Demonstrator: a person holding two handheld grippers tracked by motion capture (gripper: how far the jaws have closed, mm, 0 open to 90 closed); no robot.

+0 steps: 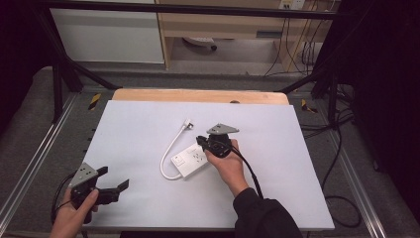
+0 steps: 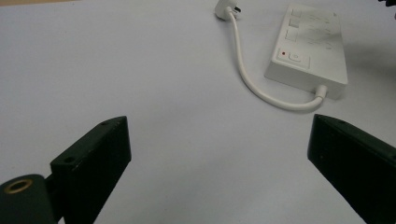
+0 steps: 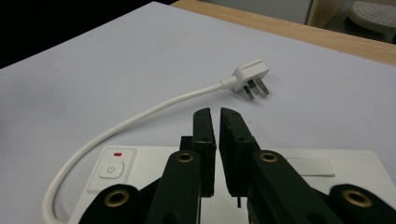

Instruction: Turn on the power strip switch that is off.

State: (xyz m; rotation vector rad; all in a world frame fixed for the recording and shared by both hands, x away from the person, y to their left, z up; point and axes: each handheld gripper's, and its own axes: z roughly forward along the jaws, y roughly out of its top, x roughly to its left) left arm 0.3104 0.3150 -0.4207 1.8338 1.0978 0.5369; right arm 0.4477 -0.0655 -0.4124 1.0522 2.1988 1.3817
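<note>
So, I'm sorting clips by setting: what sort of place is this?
Probably a lab recording bench: a white-covered table inside a black metal frame, loose cables on the floor behind, and a power strip as the test object.

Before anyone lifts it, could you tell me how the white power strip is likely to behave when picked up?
The power strip looks like a rigid, flat box lying flush on the table, so it should probably slide rather than tip or roll. Its cord lies in a loose curve, so it would likely dangle and drag the plug behind.
</note>
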